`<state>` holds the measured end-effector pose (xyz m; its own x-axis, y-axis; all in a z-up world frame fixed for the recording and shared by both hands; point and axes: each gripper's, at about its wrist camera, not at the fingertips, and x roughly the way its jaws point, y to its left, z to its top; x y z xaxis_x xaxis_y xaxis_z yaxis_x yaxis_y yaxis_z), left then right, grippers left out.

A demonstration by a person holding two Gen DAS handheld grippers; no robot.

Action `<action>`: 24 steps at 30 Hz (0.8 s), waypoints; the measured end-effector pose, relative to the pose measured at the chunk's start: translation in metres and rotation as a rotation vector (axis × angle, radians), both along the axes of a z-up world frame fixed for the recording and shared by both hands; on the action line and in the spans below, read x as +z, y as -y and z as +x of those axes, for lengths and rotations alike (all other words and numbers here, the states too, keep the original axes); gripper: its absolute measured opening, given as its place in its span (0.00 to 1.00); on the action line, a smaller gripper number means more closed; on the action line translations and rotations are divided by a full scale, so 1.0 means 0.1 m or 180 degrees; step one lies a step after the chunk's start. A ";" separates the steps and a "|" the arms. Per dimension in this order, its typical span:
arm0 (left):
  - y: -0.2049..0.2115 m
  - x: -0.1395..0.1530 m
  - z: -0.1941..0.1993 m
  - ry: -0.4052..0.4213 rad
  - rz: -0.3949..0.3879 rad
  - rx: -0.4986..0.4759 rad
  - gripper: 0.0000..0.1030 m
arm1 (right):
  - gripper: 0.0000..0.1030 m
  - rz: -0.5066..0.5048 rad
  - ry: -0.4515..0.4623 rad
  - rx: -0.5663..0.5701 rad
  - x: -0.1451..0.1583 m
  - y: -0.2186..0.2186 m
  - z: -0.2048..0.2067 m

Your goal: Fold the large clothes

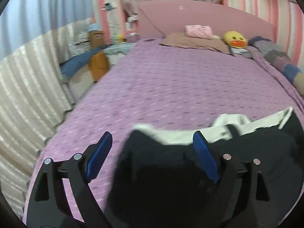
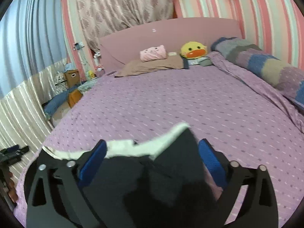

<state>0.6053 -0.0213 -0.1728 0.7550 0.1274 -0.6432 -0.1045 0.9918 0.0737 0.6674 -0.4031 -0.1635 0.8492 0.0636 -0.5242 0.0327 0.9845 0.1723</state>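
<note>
- The left gripper [image 1: 152, 142] is sitting with its jaws spread wide, and the blue pads [image 1: 99, 157] aren't pressing on anything.
- A black garment [image 1: 155, 171] with a white lining or trim is lying on the purple bedspread [image 1: 171, 87] right under and between those open jaws. Its near corner is bunching up in the gap, and the rest is running off past the right finger.
- The right gripper [image 2: 152, 152] is hanging wide open too, with nothing clamped.
- From the right wrist view, the same black garment [image 2: 152, 180] is filling the space between the fingers. Its white edge is poking out just ahead of the tips.
- The fabric is pretty smeared in both shots, so I can't really tell if it's a jacket or trousers.
- Far ahead of both grippers, a pink cushion [image 2: 153, 53] is resting on a brownish pillow [image 2: 152, 65] by the pink headboard [image 2: 171, 32].
- A yellow duck plush [image 2: 192, 50] is sitting just right of that.
- Off past the right gripper, a patchwork blanket roll [image 2: 266, 64] is lying along the bed's edge.
</note>
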 end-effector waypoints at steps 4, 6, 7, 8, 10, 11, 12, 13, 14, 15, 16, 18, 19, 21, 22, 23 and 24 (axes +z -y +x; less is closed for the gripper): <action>0.38 -0.28 0.46 -0.0130 0.0120 -0.0132 0.83 | 0.98 -0.0371 -0.0203 0.0135 -0.27 -0.26 0.41; 0.39 -0.41 0.56 -0.0131 0.0169 -0.0148 0.83 | 0.98 -0.0409 -0.0325 0.0153 -0.43 -0.27 0.54; 0.39 -0.53 0.62 -0.0159 0.0198 -0.0146 0.83 | 0.98 -0.0350 -0.0392 0.0149 -0.54 -0.24 0.62; 0.37 -0.63 0.67 -0.0189 0.0210 -0.0137 0.81 | 0.98 -0.0289 -0.0426 0.0151 -0.62 -0.21 0.66; 0.32 -0.84 0.74 -0.0214 0.0186 -0.0094 0.79 | 0.98 -0.0164 -0.0417 0.0156 -0.75 -0.18 0.72; 0.30 -0.89 0.75 -0.0206 0.0152 -0.0077 0.79 | 0.98 -0.0164 -0.0417 0.0156 -0.75 -0.18 0.72; 0.29 -0.94 0.77 -0.0191 0.0106 -0.0049 0.79 | 0.98 -0.0145 -0.0401 0.0143 -0.80 -0.17 0.75; 0.27 -0.98 0.80 -0.0166 0.0058 -0.0022 0.79 | 0.98 -0.0199 -0.0379 0.0121 -0.86 -0.18 0.78; 0.26 -1.00 0.83 -0.0134 0.0044 -0.0009 0.79 | 0.98 -0.0235 -0.0372 0.0111 -0.89 -0.19 0.81; 0.26 -1.03 0.86 -0.0111 0.0046 0.0004 0.79 | 0.98 -0.0246 -0.0378 0.0111 -0.91 -0.19 0.83; 0.26 -1.06 0.89 -0.0094 0.0042 0.0011 0.79 | 0.98 -0.0246 -0.0402 0.0118 -0.96 -0.18 0.87; 0.25 -1.11 0.91 -0.0072 0.0001 0.0018 0.79 | 0.98 -0.0206 -0.0429 0.0112 -1.05 -0.16 0.89; 0.20 -1.12 0.87 -0.0059 -0.0022 0.0028 0.79 | 0.98 -0.0177 -0.0434 0.0110 -1.08 -0.15 0.91; 0.15 -1.17 0.86 -0.0037 -0.0081 0.0050 0.80 | 0.98 -0.0144 -0.0418 0.0106 -1.13 -0.14 0.93; 0.13 -1.19 0.86 -0.0033 -0.0092 0.0051 0.80 | 0.98 -0.0148 -0.0413 0.0108 -1.14 -0.14 0.93; 0.12 -1.21 0.87 -0.0021 -0.0108 0.0049 0.80 | 0.98 -0.0156 -0.0413 0.0116 -1.17 -0.14 0.94; 0.10 -1.23 0.85 -0.0002 -0.0123 0.0042 0.80 | 0.98 -0.0154 -0.0421 0.0130 -1.19 -0.15 0.95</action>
<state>0.6899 -0.0309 -0.2958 0.7530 0.1125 -0.6483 -0.1176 0.9924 0.0355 0.7623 -0.3881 -0.2826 0.7696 0.0688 -0.6348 0.0116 0.9925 0.1216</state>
